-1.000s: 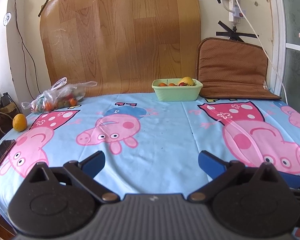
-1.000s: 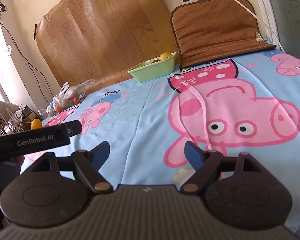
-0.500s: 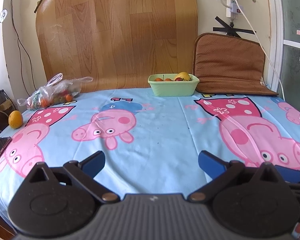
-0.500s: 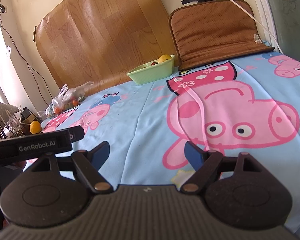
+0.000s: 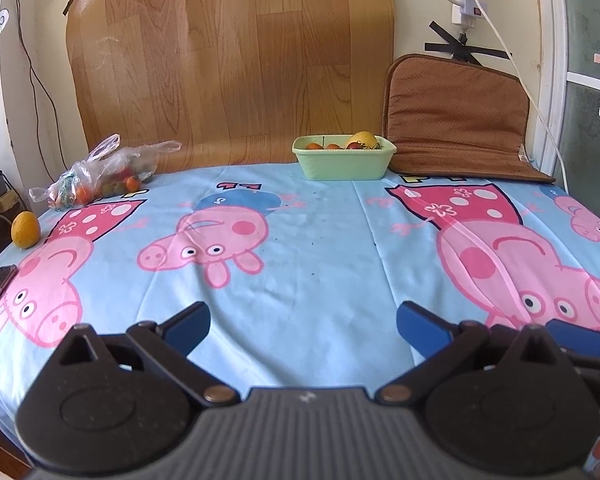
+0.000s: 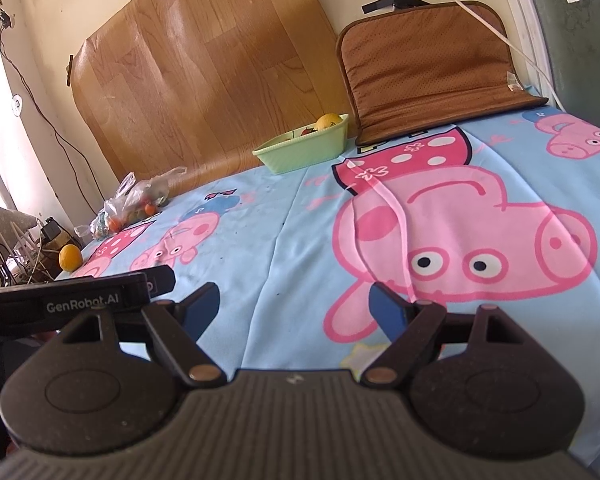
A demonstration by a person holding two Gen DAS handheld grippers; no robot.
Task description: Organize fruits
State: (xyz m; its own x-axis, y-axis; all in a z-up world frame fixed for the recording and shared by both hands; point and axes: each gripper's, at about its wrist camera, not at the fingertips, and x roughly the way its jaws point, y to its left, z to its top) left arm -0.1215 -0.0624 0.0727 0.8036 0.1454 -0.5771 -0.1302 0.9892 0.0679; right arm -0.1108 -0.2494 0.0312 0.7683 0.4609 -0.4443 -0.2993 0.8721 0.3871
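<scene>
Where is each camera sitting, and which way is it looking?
Left wrist: sits on the left gripper, facing straight across the bed at the green basket; its open blue fingers show.
Right wrist: sits on the right gripper, tilted, looking the same way; its open fingers and the other gripper's body show.
Shared: basket, fruit bag, loose orange fruit, brown cushion.

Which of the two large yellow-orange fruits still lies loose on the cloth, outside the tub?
The orange fruit at the table's far-left edge; the yellow one already sits inside the green tub.
</scene>
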